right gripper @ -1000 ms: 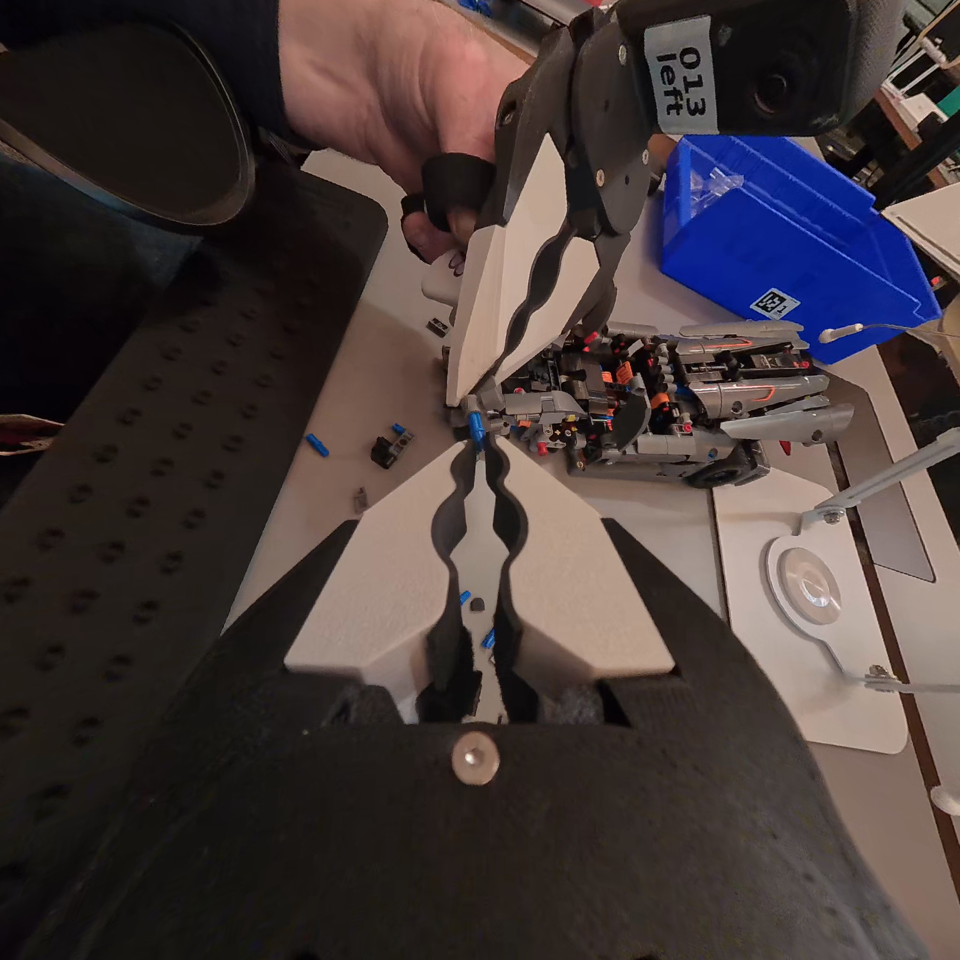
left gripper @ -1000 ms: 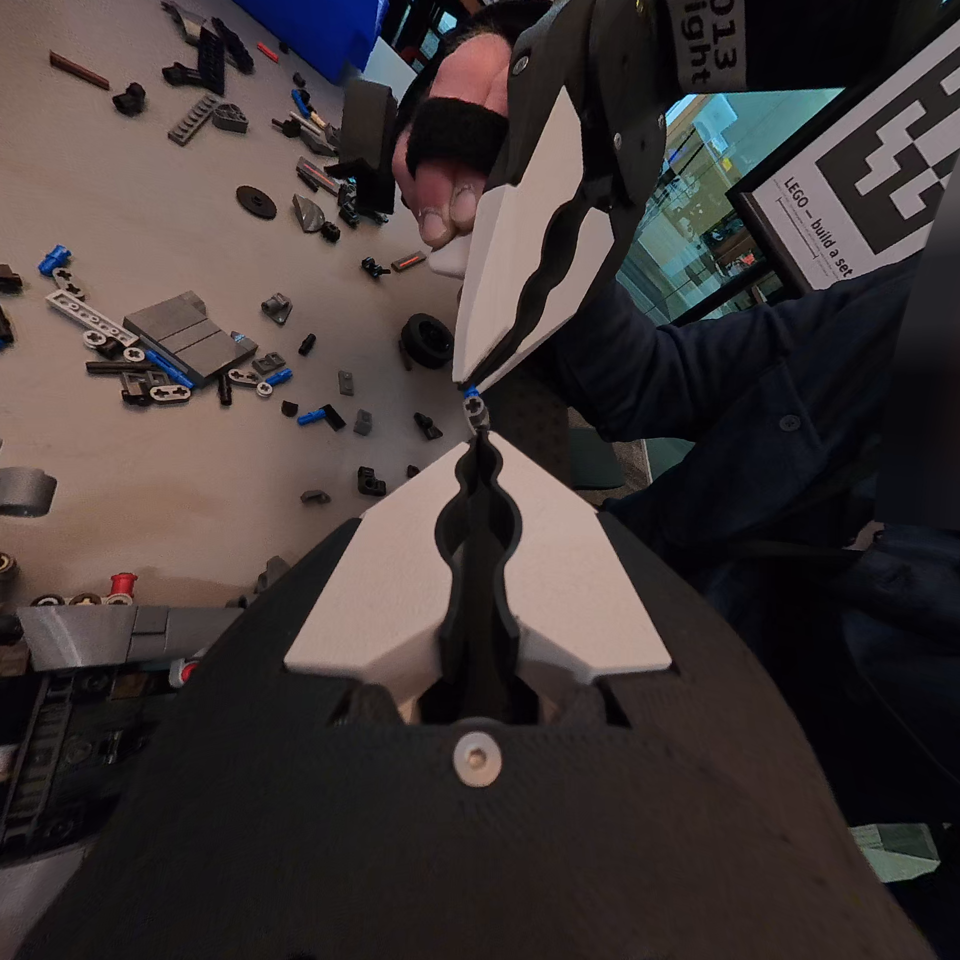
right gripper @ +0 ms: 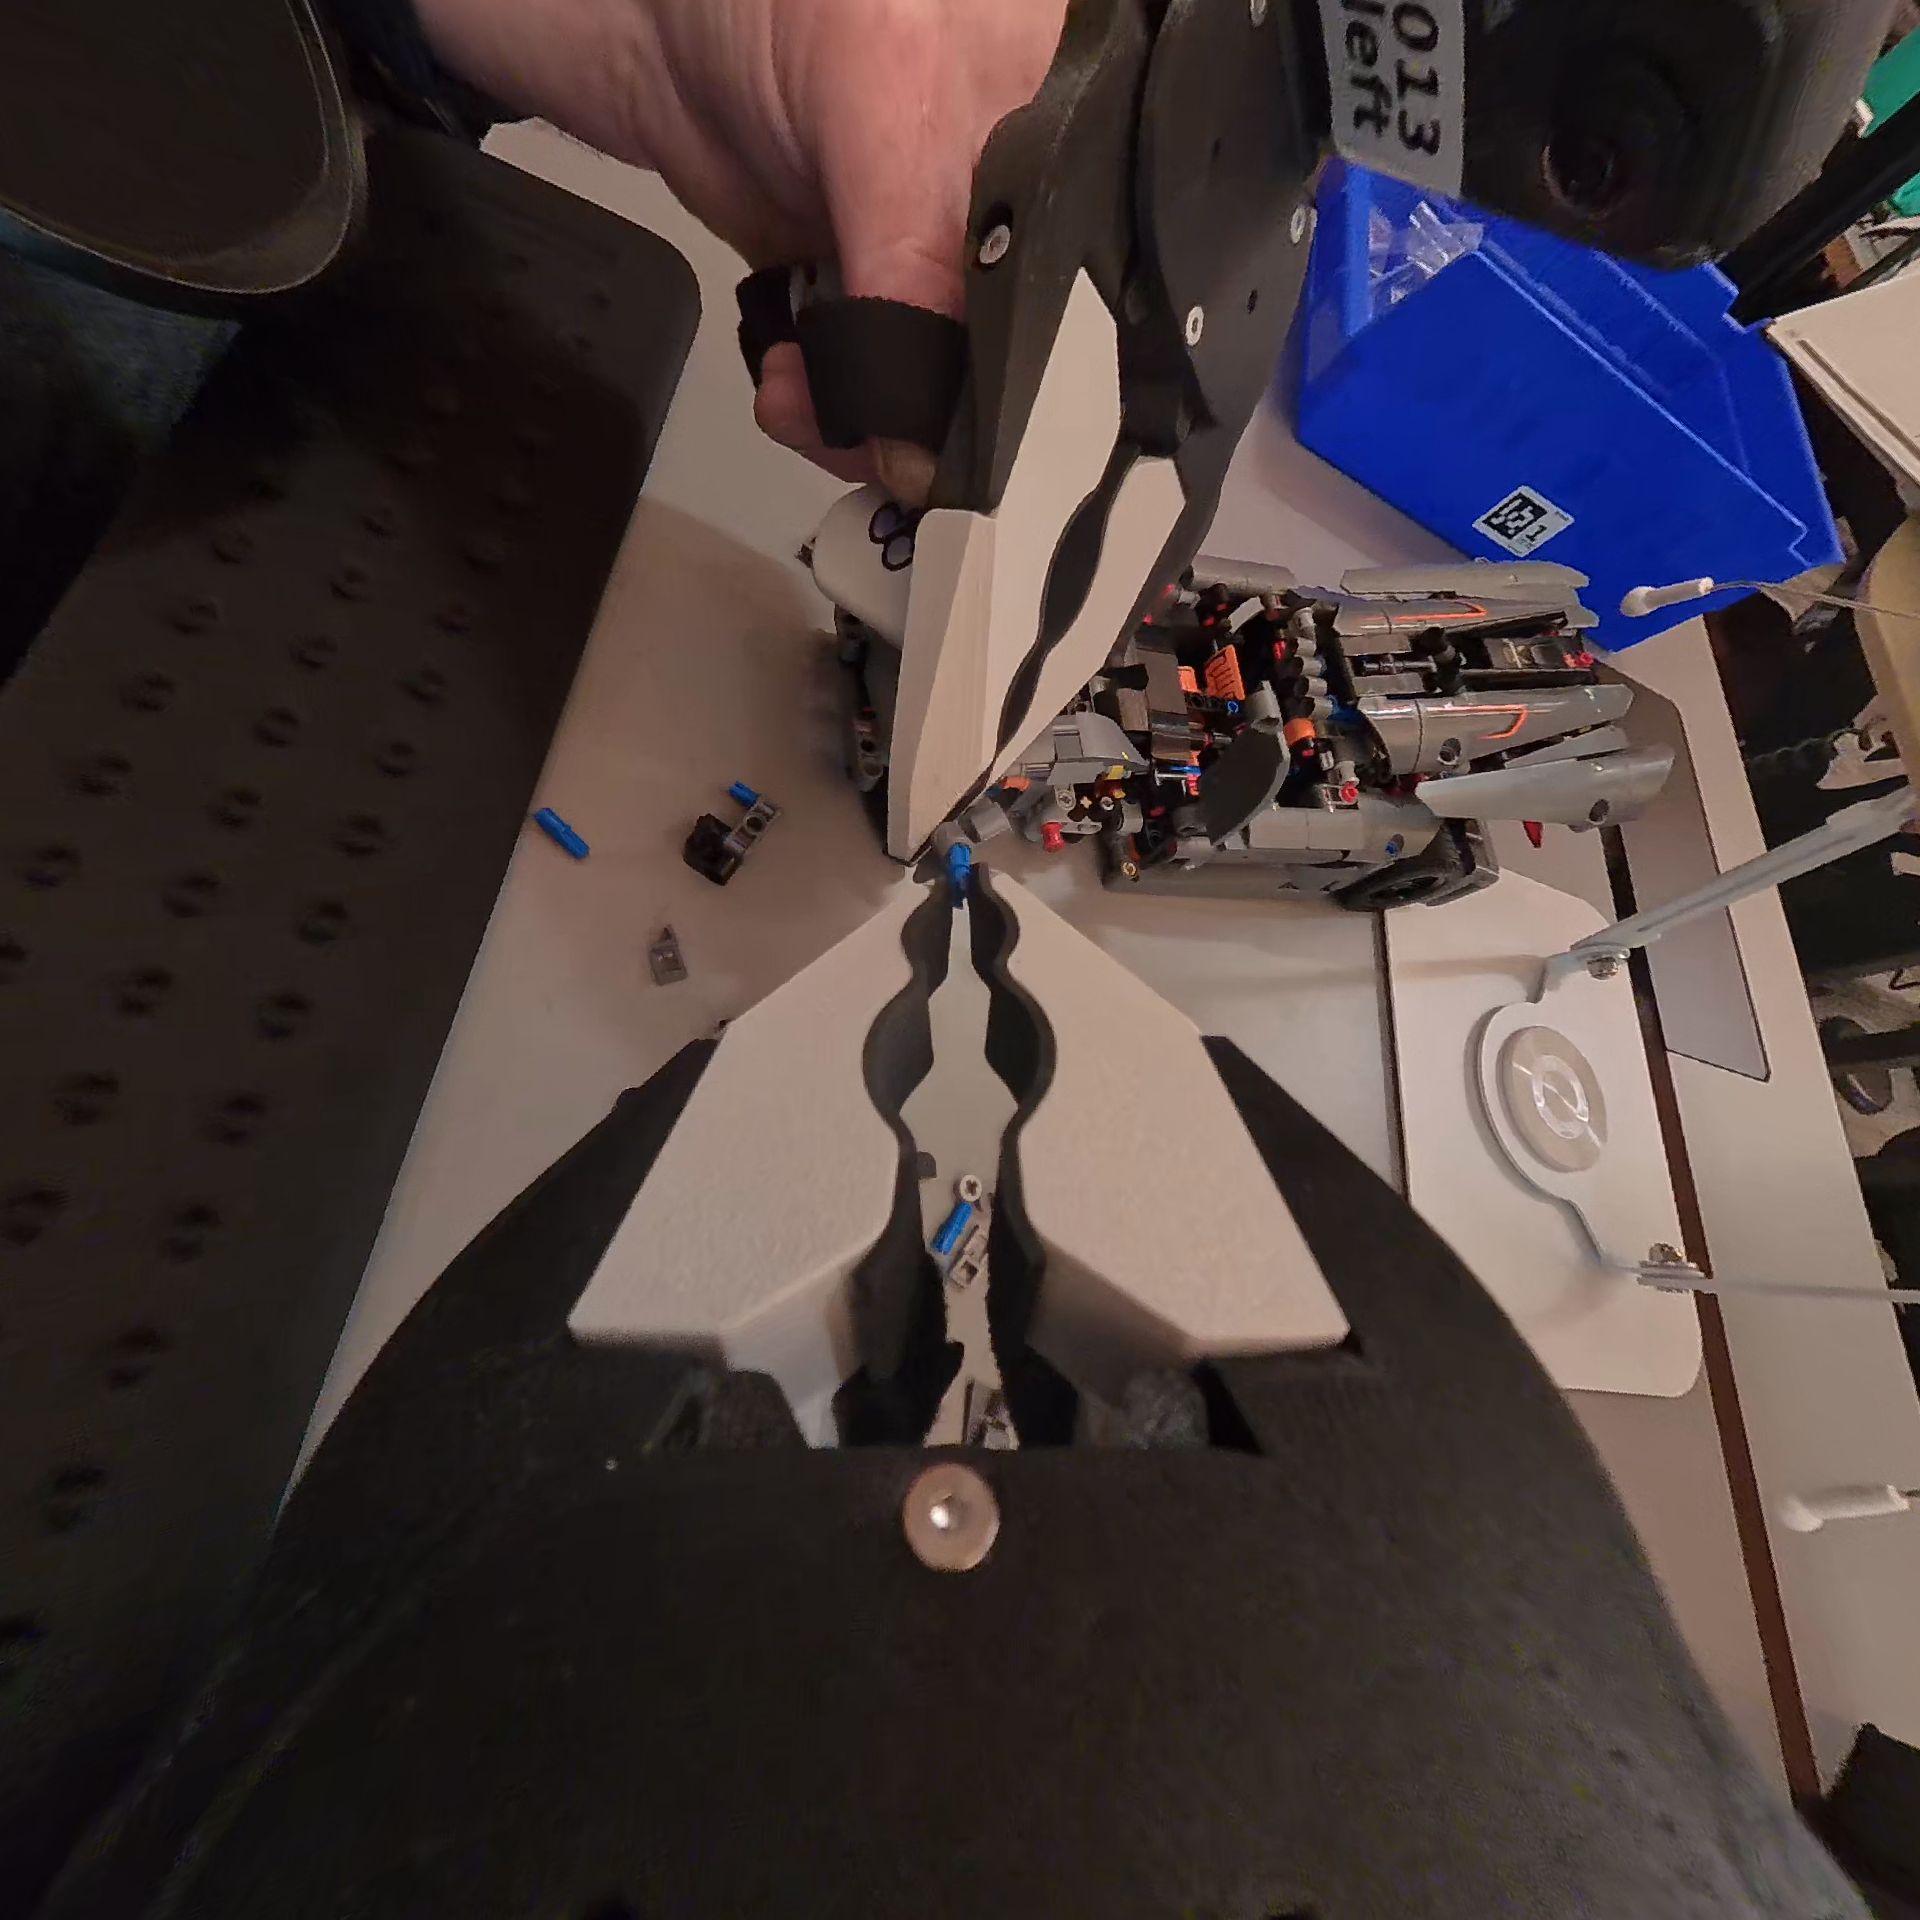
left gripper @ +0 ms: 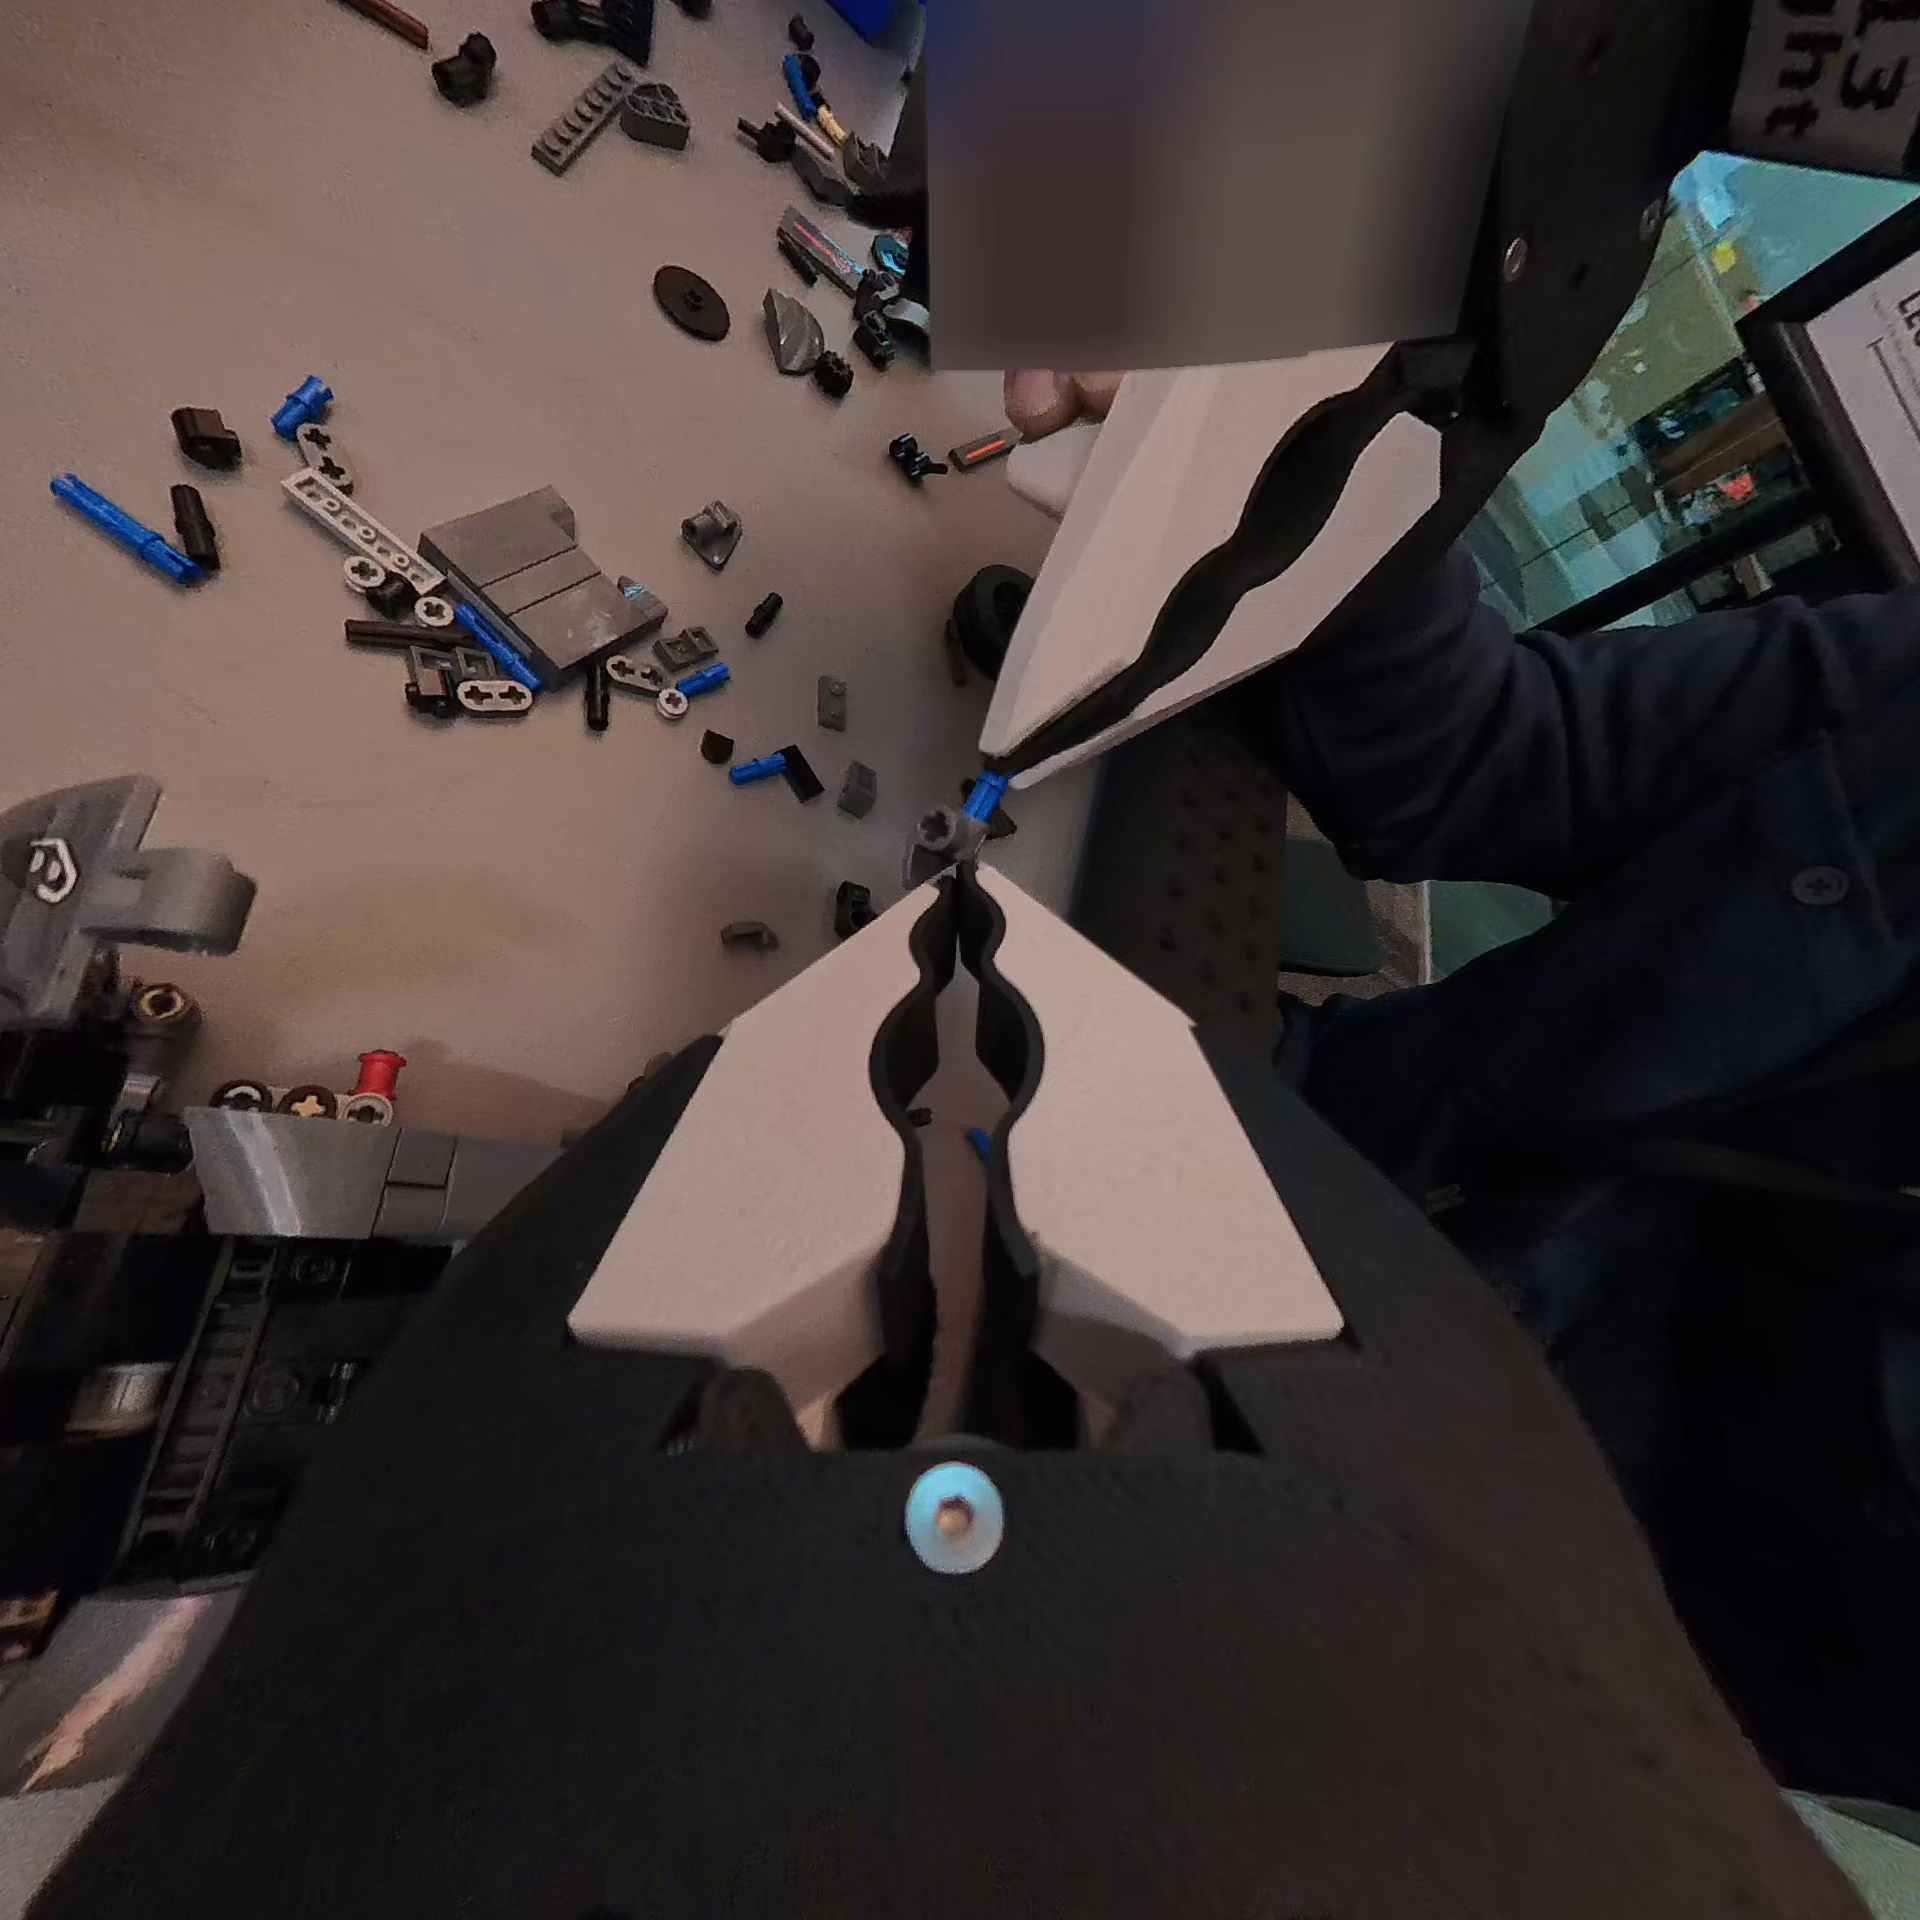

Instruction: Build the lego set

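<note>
We see the left gripper (left gripper: 954, 883) at 6 o'clock, tips pinched on a small grey connector (left gripper: 940, 833). The blue pin (left gripper: 983, 795), smooth plastic, long axis running 7-to-1 o'clock, joins connector to the right gripper (left gripper: 1003, 764), tips clamped on the pin, white wedge fingers w/ wavy black pads.

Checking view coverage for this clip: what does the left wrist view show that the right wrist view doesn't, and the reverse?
Only the left wrist view shows the big scatter of loose pieces on the table and a black tyre.

Only the right wrist view shows the part-built car, the blue bin and a white plate with a round lens.

Both show the two tools meeting tip to tip: left tool on a small grey piece, right tool on a blue pin.
</note>
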`<state>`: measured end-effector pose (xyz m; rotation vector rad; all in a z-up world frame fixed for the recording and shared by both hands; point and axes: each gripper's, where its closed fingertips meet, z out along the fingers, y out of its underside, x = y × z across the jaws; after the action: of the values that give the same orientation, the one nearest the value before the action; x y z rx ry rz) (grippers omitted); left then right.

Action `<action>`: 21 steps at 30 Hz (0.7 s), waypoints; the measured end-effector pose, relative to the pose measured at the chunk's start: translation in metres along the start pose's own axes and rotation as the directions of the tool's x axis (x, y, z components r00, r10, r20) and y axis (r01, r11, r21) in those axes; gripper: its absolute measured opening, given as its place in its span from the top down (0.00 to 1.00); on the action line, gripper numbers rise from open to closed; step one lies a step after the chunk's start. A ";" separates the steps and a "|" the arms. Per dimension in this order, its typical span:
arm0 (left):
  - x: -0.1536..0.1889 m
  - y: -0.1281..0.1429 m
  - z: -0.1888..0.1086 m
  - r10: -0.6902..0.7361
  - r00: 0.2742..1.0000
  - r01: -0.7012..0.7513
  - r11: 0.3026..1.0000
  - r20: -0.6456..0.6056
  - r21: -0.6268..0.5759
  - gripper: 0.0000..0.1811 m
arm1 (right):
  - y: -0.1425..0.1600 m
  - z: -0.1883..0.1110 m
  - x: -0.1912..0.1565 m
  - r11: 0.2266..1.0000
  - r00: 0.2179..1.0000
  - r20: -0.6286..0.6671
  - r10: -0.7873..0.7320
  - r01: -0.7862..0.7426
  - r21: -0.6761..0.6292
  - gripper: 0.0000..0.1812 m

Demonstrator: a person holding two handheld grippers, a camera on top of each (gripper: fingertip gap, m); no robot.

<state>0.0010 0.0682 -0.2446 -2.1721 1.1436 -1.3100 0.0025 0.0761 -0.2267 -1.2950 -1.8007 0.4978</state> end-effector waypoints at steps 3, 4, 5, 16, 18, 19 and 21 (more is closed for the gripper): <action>-0.003 0.003 0.002 0.032 0.999 -0.030 0.999 0.043 -0.038 1.00 | 0.002 0.002 -0.002 1.000 1.000 0.009 -0.005 0.005 -0.015 1.00; -0.004 0.005 0.003 0.046 0.997 -0.042 0.998 0.062 -0.054 1.00 | 0.002 0.003 -0.003 1.000 1.000 0.012 -0.008 0.008 -0.021 1.00; -0.005 0.007 0.004 0.061 0.995 -0.055 0.996 0.082 -0.071 1.00 | 0.003 0.004 -0.004 1.000 1.000 0.016 -0.011 0.011 -0.026 1.00; -0.009 0.014 0.011 0.195 0.966 -0.167 0.971 0.169 -0.170 1.00 | 0.009 0.007 -0.010 0.999 0.998 0.062 0.008 -0.005 -0.044 1.00; -0.009 0.016 0.013 0.223 0.957 -0.188 0.964 0.184 -0.190 1.00 | 0.011 0.007 -0.011 0.999 0.997 0.076 0.015 -0.012 -0.044 1.00; -0.010 0.017 0.013 0.236 0.953 -0.197 0.959 0.192 -0.202 1.00 | 0.012 0.007 -0.012 0.999 0.997 0.082 0.017 -0.014 -0.045 1.00; -0.010 0.018 0.014 0.263 0.944 -0.219 0.951 0.200 -0.216 1.00 | 0.012 0.008 -0.013 0.999 0.996 0.092 0.020 -0.017 -0.039 1.00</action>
<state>0.0023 0.0642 -0.2690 -2.1579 1.4366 -0.8539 0.0046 0.0700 -0.2449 -1.3352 -1.8838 0.5435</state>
